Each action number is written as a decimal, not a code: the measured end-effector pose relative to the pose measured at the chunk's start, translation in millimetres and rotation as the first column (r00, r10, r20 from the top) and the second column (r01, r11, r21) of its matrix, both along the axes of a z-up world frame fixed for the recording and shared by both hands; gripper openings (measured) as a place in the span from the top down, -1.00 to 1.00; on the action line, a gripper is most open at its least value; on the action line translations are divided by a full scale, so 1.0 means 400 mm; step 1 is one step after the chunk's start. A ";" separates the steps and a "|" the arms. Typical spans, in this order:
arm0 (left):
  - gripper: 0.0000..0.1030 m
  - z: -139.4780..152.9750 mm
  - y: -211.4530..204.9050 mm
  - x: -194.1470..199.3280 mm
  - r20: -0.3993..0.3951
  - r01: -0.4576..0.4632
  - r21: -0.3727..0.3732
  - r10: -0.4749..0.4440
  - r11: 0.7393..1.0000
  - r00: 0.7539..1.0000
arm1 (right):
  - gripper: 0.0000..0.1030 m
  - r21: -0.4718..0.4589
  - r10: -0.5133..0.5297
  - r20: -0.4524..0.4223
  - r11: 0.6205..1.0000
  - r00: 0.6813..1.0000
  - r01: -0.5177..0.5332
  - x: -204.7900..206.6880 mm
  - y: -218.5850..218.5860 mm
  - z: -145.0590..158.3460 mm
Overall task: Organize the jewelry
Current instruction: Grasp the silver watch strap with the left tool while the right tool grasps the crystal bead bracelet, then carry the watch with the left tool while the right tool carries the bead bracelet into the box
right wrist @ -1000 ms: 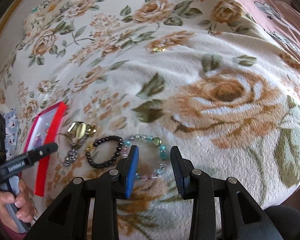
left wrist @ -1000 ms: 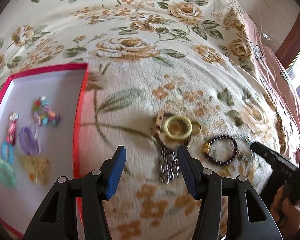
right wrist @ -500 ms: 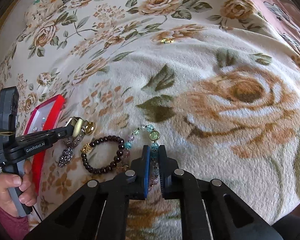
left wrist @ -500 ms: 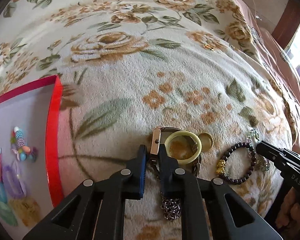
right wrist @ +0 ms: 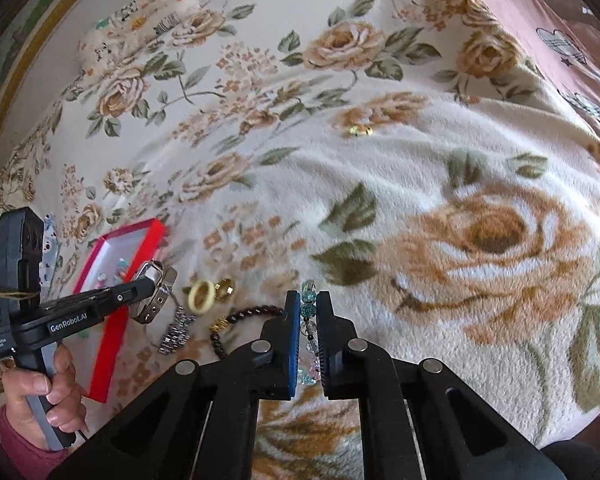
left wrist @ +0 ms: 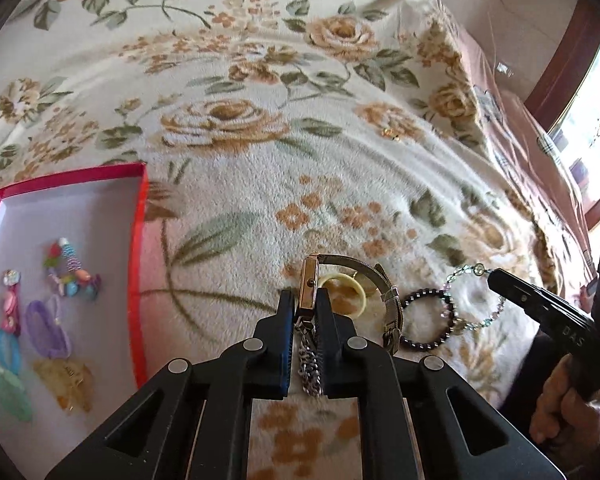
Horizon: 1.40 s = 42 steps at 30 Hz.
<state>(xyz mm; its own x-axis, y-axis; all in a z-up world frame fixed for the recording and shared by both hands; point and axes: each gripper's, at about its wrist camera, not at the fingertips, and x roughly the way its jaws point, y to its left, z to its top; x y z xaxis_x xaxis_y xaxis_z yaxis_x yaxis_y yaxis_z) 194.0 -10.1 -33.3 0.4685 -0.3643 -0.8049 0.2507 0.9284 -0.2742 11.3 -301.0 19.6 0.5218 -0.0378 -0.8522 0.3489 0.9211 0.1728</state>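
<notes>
Gold-toned and rectangular, the case of a wristwatch with a mesh strap (left wrist: 309, 286) stood clamped between the 2 blue-padded fingers of the left gripper (left wrist: 304, 300), whose jaws were nearly closed on it; its strap (right wrist: 156, 300) looped off to the right of the case, and in the right wrist view the watch looked raised off the cream floral fleece blanket (left wrist: 260, 184). Just beyond the watch, on the blanket, lay a pale yellow ring-shaped bangle (left wrist: 346, 290). A silver chain-link band (left wrist: 310, 364) showed below the watch, between the left gripper's fingers; whether it touched them could not be told. Right of the watch lay a dark beaded bracelet (left wrist: 428, 320), and further right a clear and teal crystal-bead bracelet (left wrist: 476, 300).

That crystal-bead bracelet (right wrist: 309, 312) sat pinched between the fingers of the right gripper (right wrist: 308, 310), jaws almost shut on its beads. A small gold ring (right wrist: 225, 289) rested right of the bangle in the right wrist view.

Well to the left of the watch sat a shallow red-walled cardboard box with a white floor (left wrist: 140, 240), holding several colourful hair clips and beaded pieces (left wrist: 70, 276). Far beyond the watch, a tiny gold trinket (left wrist: 390, 133) lay alone on the blanket.
</notes>
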 end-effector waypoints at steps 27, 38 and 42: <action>0.83 0.099 0.285 -0.241 0.026 -0.224 -0.065 0.226 0.972 0.974 | 0.86 0.069 0.260 0.084 0.962 0.962 -0.266 0.099 0.279 0.069; 0.83 0.102 0.410 -0.300 0.018 -0.326 -0.050 0.328 0.944 0.945 | 0.86 0.113 0.404 0.082 0.905 0.911 -0.411 0.158 0.456 0.039; 0.83 0.099 0.448 -0.315 0.014 -0.356 -0.048 0.357 0.933 0.934 | 0.86 0.135 0.452 0.084 0.878 0.888 -0.460 0.174 0.520 0.028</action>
<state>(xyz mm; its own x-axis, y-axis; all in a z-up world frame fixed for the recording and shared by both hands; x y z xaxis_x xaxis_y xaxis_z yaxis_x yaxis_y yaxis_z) 68.1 169.3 6.3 0.5915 -0.2044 -0.7799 -0.0885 0.9450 -0.3148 81.1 -93.0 30.7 0.4914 0.3380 -0.8027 -0.1157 0.9388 0.3245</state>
